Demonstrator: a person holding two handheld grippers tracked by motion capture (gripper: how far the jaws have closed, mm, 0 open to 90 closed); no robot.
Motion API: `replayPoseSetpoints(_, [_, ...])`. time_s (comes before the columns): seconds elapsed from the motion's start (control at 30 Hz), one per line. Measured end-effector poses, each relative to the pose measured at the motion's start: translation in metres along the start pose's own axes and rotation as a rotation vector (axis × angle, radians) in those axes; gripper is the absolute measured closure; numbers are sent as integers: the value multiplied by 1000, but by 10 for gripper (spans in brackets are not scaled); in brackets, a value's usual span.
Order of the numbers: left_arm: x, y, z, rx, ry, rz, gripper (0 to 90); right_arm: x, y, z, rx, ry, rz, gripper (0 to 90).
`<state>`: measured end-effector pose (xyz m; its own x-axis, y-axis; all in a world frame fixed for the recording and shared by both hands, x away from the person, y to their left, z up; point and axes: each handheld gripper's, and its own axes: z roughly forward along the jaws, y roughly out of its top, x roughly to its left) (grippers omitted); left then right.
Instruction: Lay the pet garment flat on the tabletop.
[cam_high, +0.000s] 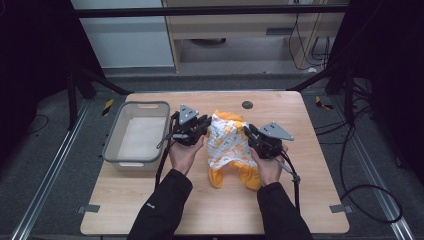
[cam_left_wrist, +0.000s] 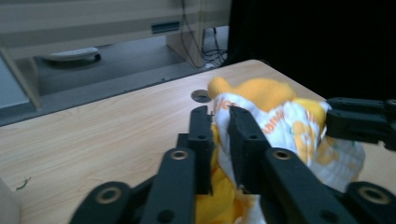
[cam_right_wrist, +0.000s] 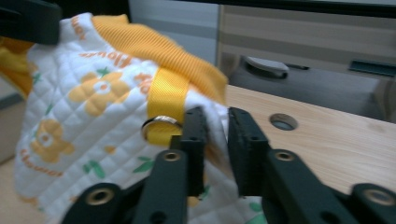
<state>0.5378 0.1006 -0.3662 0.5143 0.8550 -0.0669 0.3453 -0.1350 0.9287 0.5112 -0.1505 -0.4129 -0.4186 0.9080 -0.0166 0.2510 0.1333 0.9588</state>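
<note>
Left gripper (cam_left_wrist: 219, 140) and right gripper (cam_right_wrist: 215, 144) each stand slightly parted around an edge of the quilted yellow-and-white garment (cam_high: 227, 145); fabric sits between both jaws, pressing unclear. Garment lies between grippers; grey bin (cam_high: 112, 145) beyond left gripper.

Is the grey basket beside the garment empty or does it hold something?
Empty: the high view shows the grey basket with a bare pale bottom; the garment lies on the table.

White quilted garment (cam_high: 227, 142) printed with orange flowers, green leaves and orange lettering, trimmed in orange, with an orange strap (cam_right_wrist: 166, 100) and silver ring (cam_right_wrist: 160, 122). Black claws, left (cam_high: 202, 125) and right (cam_high: 248, 133), each topped by a grey plate. Grey bin (cam_high: 112, 141) on a pale wood-grain table (cam_high: 310, 165); black sleeves.
</note>
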Motion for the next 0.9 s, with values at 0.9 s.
replayPoseSetpoints(0.9, [11, -34, -58, 84, -63, 73, 394, -25, 0, -62, 77, 99, -1, 538])
